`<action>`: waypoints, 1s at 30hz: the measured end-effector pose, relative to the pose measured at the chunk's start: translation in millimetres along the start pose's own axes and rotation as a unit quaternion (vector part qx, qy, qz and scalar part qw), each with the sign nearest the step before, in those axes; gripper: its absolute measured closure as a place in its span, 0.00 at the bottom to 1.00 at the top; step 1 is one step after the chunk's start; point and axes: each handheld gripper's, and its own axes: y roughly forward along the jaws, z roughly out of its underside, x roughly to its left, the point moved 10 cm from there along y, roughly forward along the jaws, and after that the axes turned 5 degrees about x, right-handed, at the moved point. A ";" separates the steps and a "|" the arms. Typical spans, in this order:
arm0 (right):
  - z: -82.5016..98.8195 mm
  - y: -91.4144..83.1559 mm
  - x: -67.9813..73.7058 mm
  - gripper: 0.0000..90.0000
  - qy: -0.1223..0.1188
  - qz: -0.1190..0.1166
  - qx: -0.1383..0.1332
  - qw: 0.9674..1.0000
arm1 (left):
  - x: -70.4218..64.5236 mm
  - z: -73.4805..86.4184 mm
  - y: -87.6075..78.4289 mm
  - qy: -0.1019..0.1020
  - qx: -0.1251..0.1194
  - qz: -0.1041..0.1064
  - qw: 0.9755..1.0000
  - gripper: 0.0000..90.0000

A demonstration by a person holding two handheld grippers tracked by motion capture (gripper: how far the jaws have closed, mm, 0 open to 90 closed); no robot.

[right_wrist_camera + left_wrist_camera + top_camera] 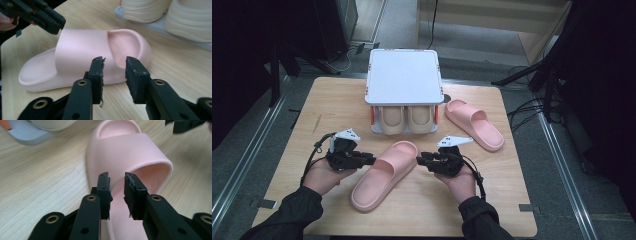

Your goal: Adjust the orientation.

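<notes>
Left claw (371,160) stands partly open at the pink slipper's (384,175) side edge, gripping nothing; right claw (421,160), partly open, faces its opposite side, apart from it

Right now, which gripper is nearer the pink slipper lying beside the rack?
Right. The right gripper sits between the two slippers; the left gripper is beyond the near slipper, farther from that far slipper.

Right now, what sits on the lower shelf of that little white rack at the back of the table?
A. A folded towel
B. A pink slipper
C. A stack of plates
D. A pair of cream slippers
D: under the top of the white rack, two cream slippers stand side by side, while both pink slippers lie out on the table.
</notes>
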 end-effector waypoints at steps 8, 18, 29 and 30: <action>3.3 14.7 16.1 0.95 -0.005 -0.015 0.013 1.000 | 12.3 8.3 14.8 -0.013 0.028 -0.009 0.999 0.90; 7.7 29.9 21.1 0.97 -0.009 -0.023 0.038 0.999 | 9.4 12.6 19.2 -0.011 0.037 -0.010 0.999 0.90; 1.8 35.4 15.2 0.96 -0.010 -0.015 0.037 0.999 | -1.8 21.5 17.5 -0.008 0.043 -0.003 0.999 0.90; 0.7 36.1 14.4 0.96 -0.012 -0.014 0.037 0.999 | -2.9 22.3 17.5 -0.011 0.042 0.000 0.999 0.89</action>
